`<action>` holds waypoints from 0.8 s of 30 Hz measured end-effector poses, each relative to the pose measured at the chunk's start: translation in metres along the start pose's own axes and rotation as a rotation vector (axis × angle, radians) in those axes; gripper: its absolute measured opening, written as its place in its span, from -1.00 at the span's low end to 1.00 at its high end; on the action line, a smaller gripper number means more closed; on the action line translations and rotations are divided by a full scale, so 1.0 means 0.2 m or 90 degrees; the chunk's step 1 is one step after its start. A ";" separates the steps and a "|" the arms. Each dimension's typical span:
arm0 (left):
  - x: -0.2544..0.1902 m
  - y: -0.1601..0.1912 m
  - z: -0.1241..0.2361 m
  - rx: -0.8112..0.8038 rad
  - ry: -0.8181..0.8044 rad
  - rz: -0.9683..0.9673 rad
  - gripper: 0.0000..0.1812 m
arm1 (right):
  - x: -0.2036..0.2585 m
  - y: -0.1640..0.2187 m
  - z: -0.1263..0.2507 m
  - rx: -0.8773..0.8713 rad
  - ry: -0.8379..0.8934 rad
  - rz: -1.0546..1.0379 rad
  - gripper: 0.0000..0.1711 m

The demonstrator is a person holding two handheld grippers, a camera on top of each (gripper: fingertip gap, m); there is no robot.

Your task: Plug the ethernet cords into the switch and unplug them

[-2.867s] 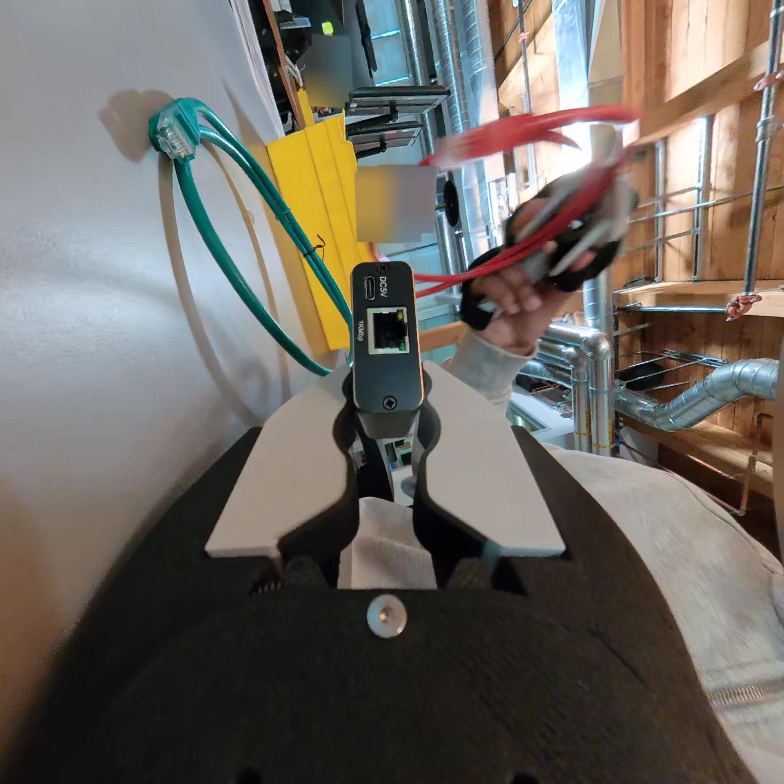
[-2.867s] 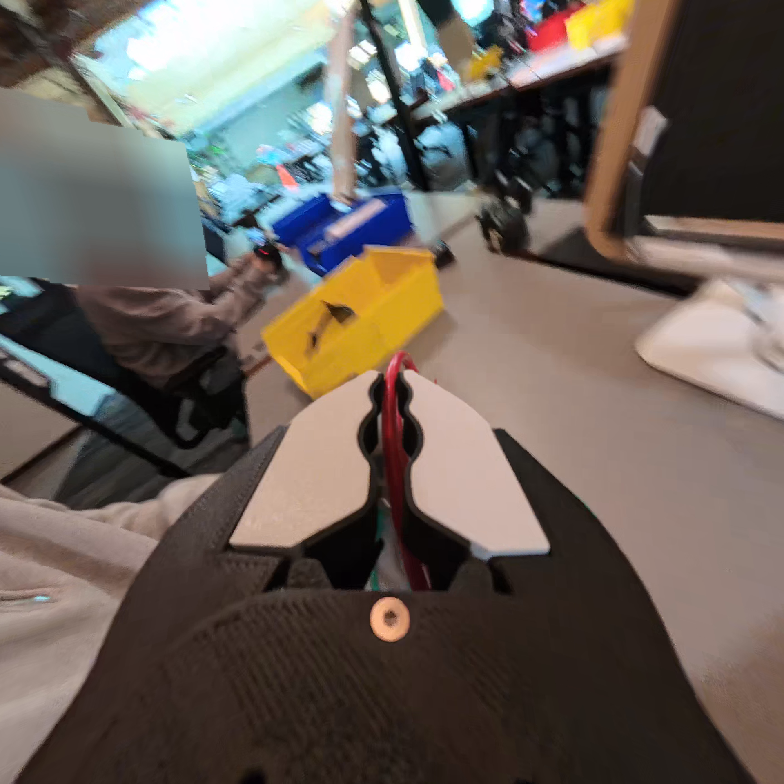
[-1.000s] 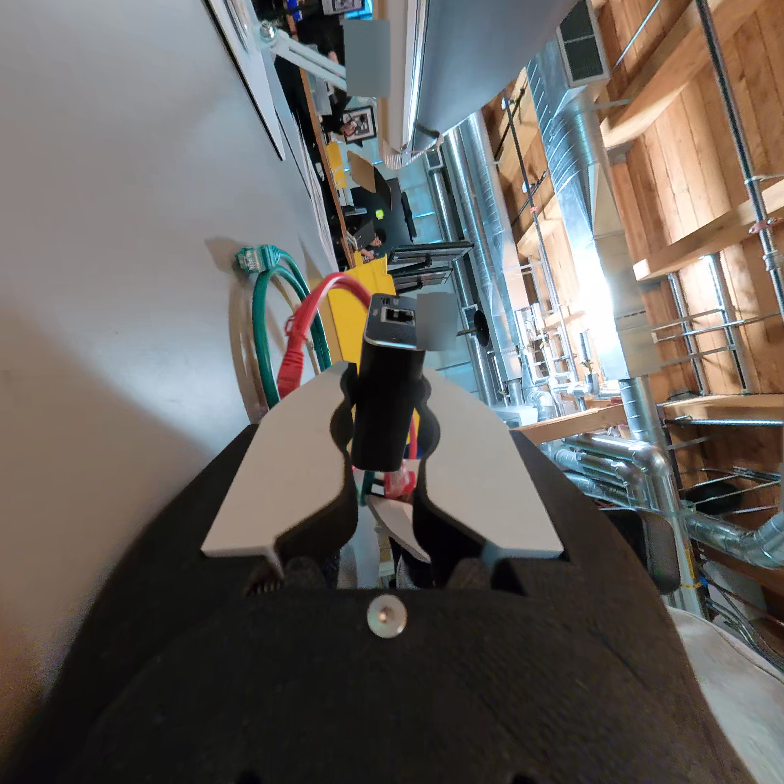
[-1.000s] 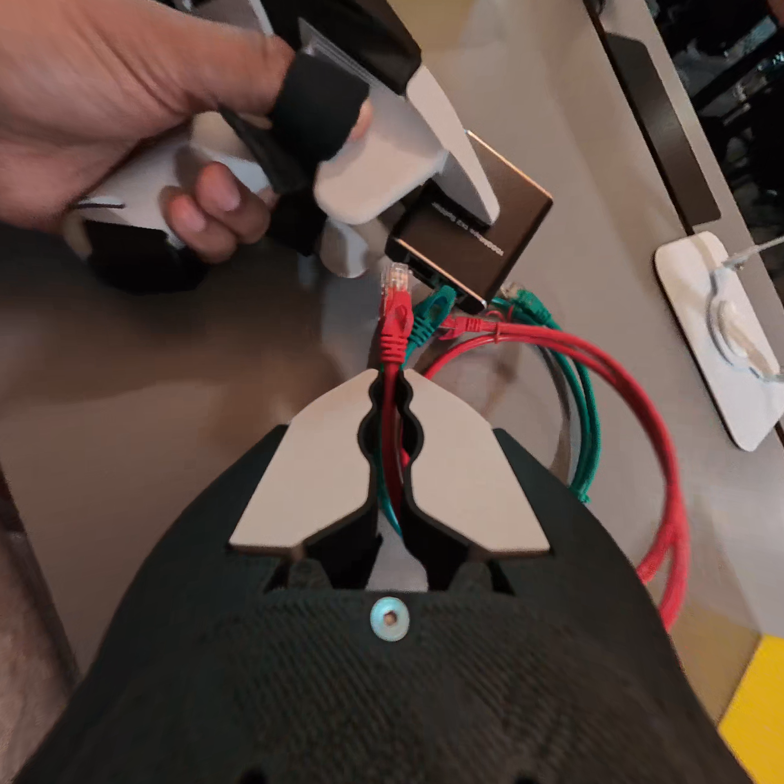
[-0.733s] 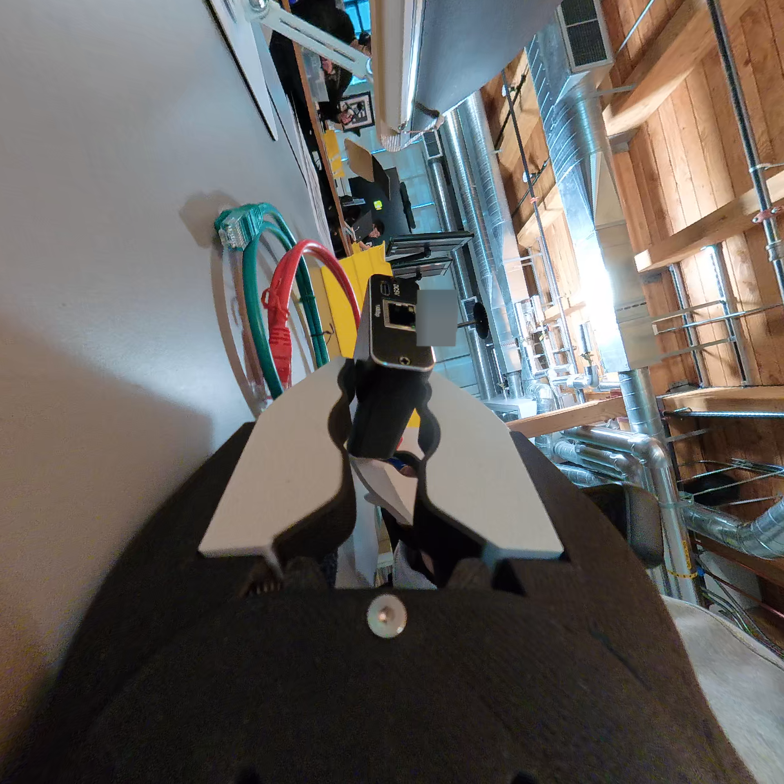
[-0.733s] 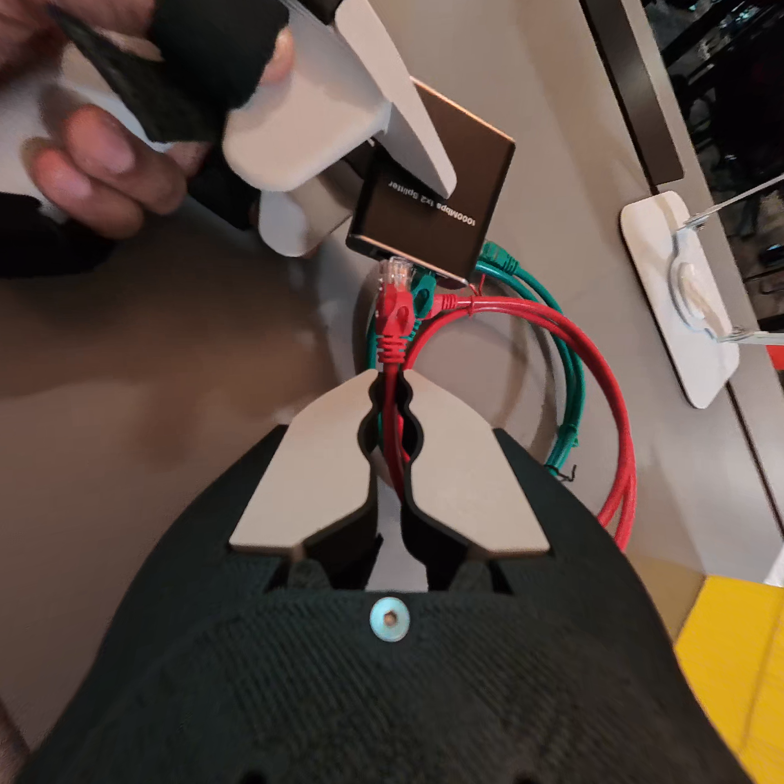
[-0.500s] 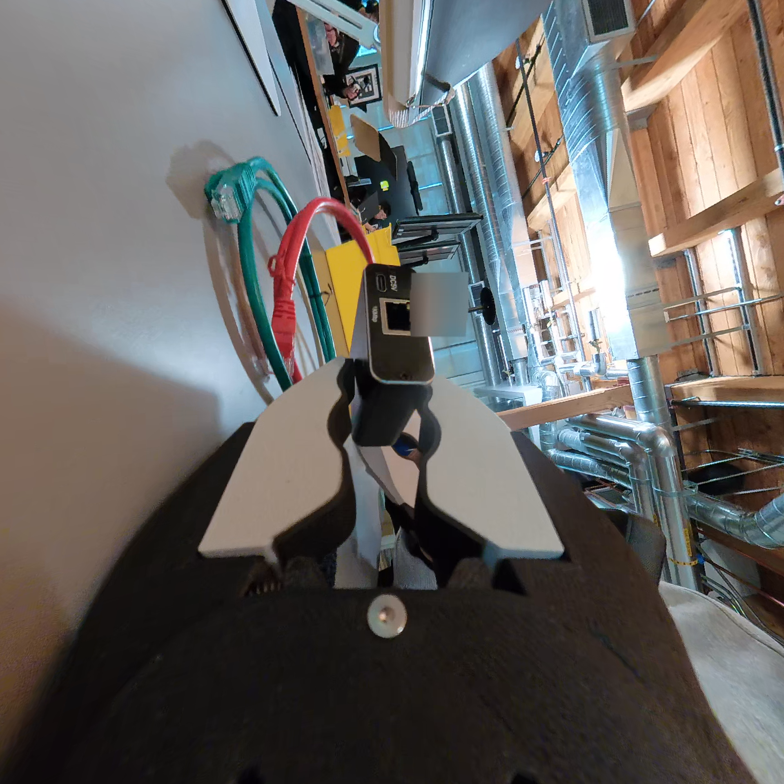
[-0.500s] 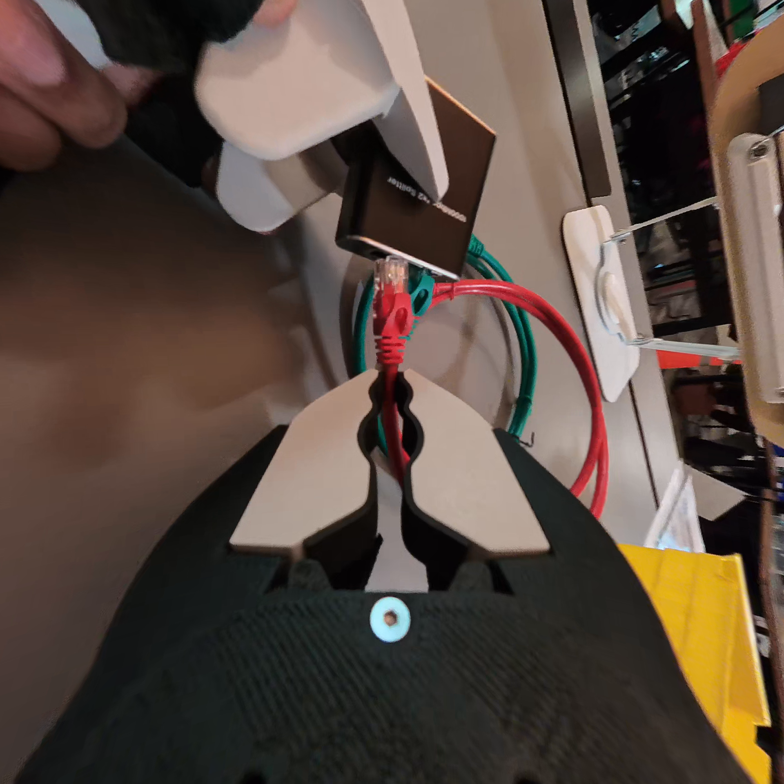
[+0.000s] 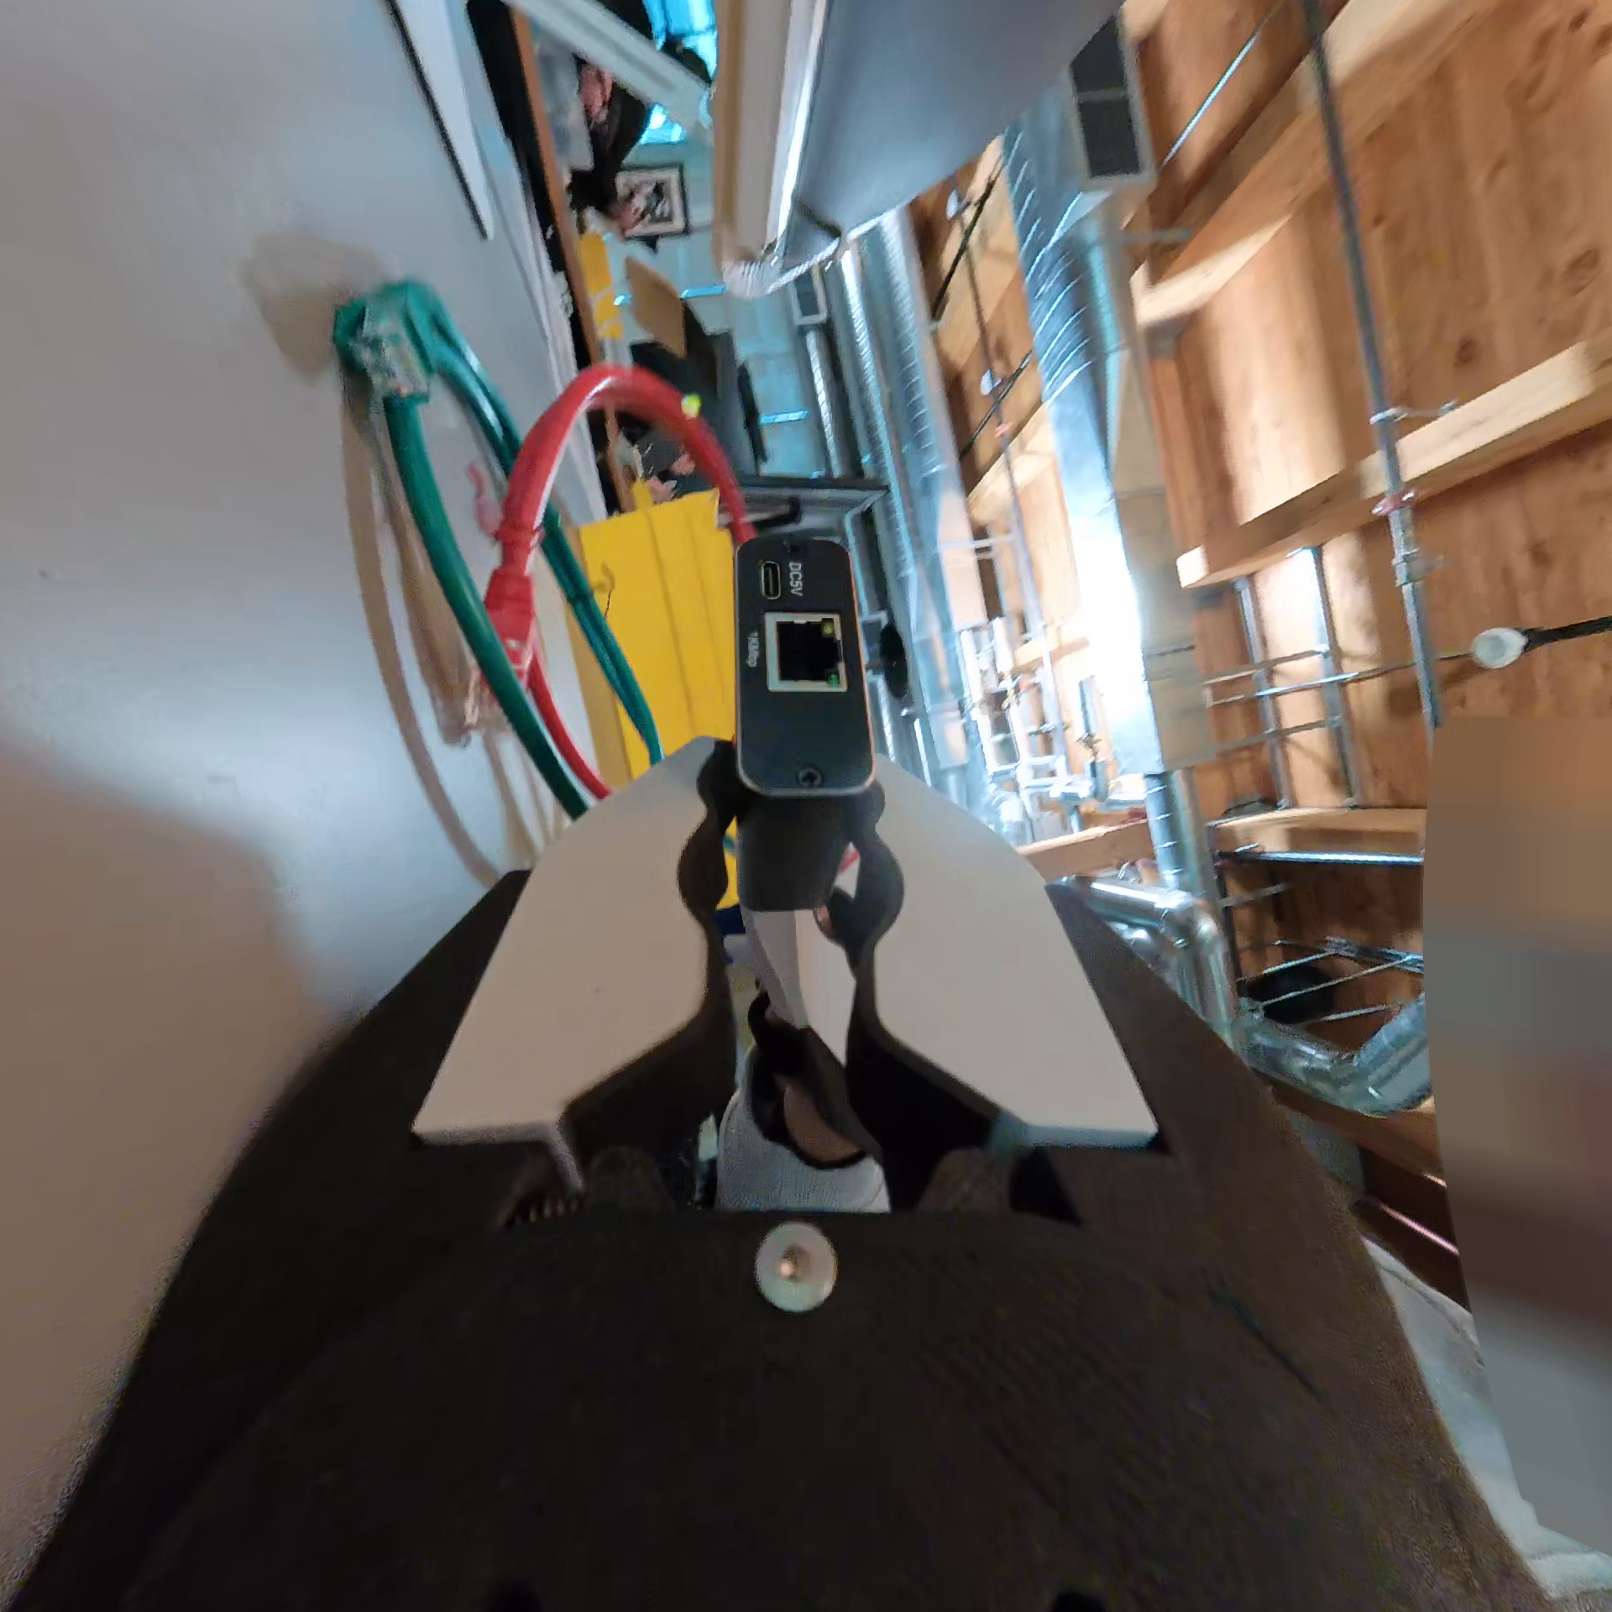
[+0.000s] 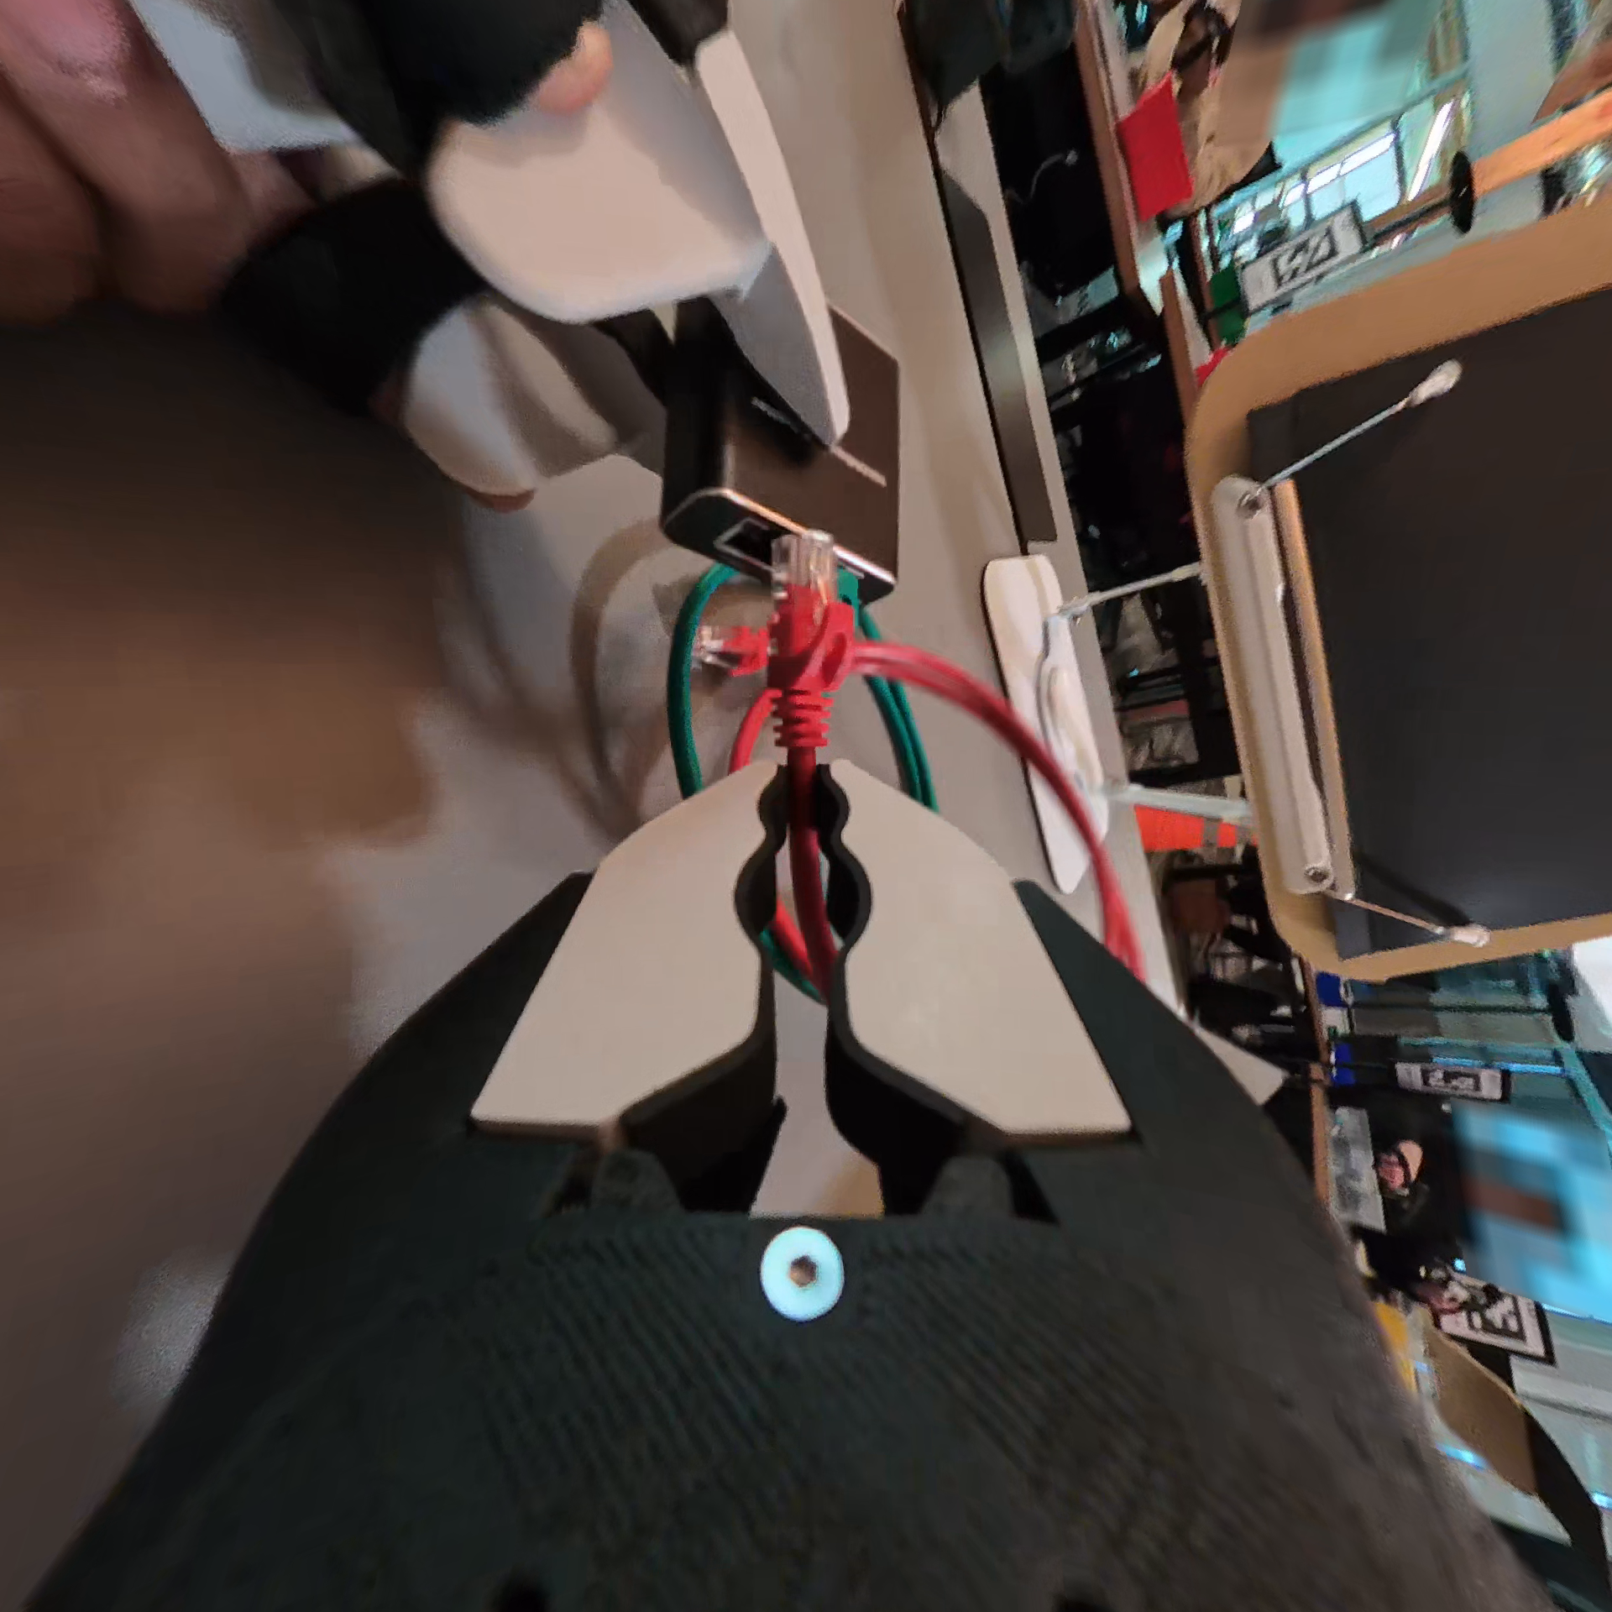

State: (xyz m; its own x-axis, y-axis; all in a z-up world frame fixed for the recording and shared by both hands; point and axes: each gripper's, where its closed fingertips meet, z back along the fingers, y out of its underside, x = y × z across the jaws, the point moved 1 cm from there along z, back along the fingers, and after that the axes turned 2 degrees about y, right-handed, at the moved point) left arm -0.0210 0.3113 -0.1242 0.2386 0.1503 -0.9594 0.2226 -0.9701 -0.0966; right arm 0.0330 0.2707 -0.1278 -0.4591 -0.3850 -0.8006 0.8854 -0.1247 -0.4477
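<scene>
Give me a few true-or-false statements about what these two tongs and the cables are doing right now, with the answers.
1. The left tongs are shut on the small black switch. True.
2. The right tongs hold a green cord. False: they are shut on the red cord; the green cord lies looped on the table.
3. The red cord's clear plug is fully seated in the switch. False: it is right at the port, not yet pushed in.
4. The port on the switch's far end is empty. True.
5. A green plug lies loose on the table. True.
</scene>
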 end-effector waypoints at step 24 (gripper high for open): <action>-0.10 -0.13 0.07 -0.035 0.060 -0.044 -0.73 | -0.83 0.65 0.23 -0.216 0.153 -0.703 -0.94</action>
State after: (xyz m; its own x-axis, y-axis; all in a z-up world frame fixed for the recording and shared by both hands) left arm -0.0452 0.3310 -0.1070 0.3088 0.2359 -0.9214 0.2930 -0.9452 -0.1438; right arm 0.2271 0.2768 -0.0342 -0.9983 -0.0339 0.0482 -0.0476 -0.0186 -0.9987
